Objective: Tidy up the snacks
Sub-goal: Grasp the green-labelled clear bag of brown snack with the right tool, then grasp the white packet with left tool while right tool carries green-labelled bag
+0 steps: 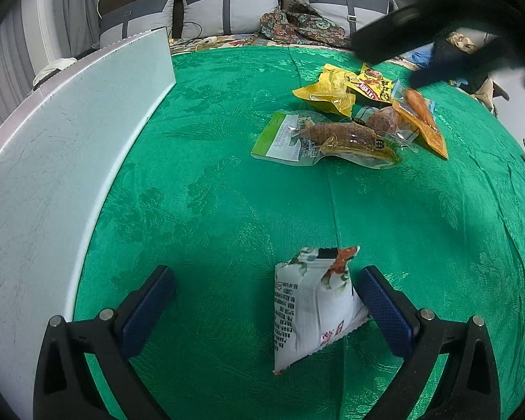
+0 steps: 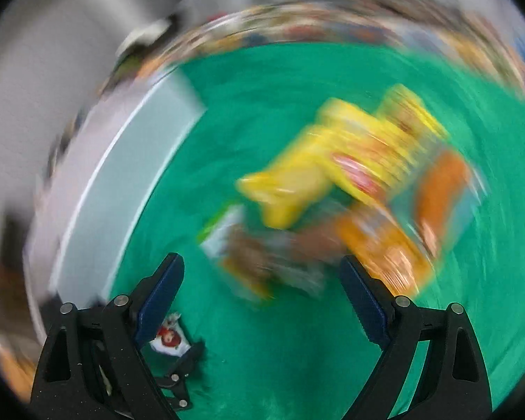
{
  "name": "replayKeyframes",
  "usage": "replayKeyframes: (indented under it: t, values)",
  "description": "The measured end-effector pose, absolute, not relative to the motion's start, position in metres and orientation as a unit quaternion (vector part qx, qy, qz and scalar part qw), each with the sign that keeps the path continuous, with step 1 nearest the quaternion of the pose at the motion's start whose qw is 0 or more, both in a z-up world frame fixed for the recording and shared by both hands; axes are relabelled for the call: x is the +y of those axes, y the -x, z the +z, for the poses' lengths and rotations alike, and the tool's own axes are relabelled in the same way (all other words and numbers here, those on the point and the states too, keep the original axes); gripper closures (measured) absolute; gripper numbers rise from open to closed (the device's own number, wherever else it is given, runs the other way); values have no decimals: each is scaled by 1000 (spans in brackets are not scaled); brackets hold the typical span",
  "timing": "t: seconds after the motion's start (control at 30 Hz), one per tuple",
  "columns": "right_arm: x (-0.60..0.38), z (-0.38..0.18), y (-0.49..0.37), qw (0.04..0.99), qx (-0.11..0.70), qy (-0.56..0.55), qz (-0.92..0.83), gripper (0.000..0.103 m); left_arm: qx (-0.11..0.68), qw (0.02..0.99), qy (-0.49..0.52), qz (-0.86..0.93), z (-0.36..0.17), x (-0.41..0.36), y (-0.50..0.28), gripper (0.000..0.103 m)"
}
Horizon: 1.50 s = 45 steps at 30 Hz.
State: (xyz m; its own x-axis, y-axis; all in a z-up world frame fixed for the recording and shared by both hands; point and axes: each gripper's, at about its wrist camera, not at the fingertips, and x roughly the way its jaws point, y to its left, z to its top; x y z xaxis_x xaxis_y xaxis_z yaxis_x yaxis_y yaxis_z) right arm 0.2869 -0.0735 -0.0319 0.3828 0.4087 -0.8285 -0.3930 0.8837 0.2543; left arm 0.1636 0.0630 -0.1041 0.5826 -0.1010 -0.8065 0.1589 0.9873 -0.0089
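A white snack packet (image 1: 311,304) with red print lies on the green cloth (image 1: 210,192) between the fingers of my open left gripper (image 1: 266,301), close to the right finger. Further on lies a pile: a yellow bag (image 1: 327,92), a yellow-red packet (image 1: 371,85), a clear packet with a green label (image 1: 318,138) and an orange sausage packet (image 1: 423,119). My right gripper (image 1: 388,61) hangs blurred above the pile. The right wrist view is motion-blurred: the right gripper (image 2: 262,290) is open over the pile (image 2: 332,192), holding nothing.
A long white board (image 1: 70,140) stands along the left edge of the cloth, and shows again as the board (image 2: 133,175). Grey cushions (image 1: 227,3) and a patterned cloth (image 1: 297,24) lie at the back. Green cloth lies bare between the white packet and the pile.
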Motion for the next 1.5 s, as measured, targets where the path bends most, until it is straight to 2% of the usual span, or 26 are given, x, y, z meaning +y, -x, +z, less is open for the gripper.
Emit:
replayKeyframes:
  t: [0.13, 0.23, 0.27, 0.37, 0.47, 0.57, 0.7, 0.77, 0.9, 1.03, 1.07, 1.2, 1.27, 1.33, 1.5]
  values:
    - [3, -57, -288, 805, 501, 177, 264, 14, 451, 889, -32, -73, -104, 63, -164, 0]
    - [17, -81, -287, 784, 522, 226, 251, 42, 451, 889, -32, -73, -104, 63, -164, 0]
    - [14, -87, -287, 783, 531, 224, 236, 57, 451, 889, -32, -73, -104, 63, -164, 0]
    - [-7, -91, -281, 777, 564, 166, 226, 64, 451, 889, -32, -73, -104, 63, -164, 0]
    - [-32, -91, -259, 777, 581, 117, 210, 67, 451, 889, -32, -73, -104, 63, -164, 0]
    - [-78, -89, -227, 785, 590, 23, 185, 71, 451, 889, -32, -73, -103, 63, -164, 0]
    - [-134, -98, -194, 757, 610, -148, 181, 72, 484, 869, -46, -91, -101, 62, -167, 0]
    - [-157, -106, -180, 737, 612, -226, 180, 72, 491, 865, -51, -95, -99, 60, -165, 6]
    - [-190, -115, -179, 727, 597, -300, 162, 71, 487, 862, -82, -117, -96, 47, -154, 12]
    - [-216, -111, -176, 743, 577, -313, 128, 65, 478, 863, -106, -123, -95, 37, -148, 13]
    - [-225, -111, -174, 747, 574, -314, 118, 58, 478, 863, -106, -122, -95, 37, -149, 13]
    - [-252, -110, -162, 762, 557, -314, 96, 52, 484, 863, -81, -119, -97, 41, -152, 13]
    - [-259, -108, -163, 773, 547, -307, 92, 42, 487, 864, -56, -119, -98, 46, -153, 13]
    - [-263, -100, -159, 787, 533, -297, 87, 37, 483, 867, -46, -115, -97, 50, -153, 13]
    - [-270, -96, -147, 809, 508, -286, 75, 36, 487, 864, -38, -122, -96, 54, -154, 13]
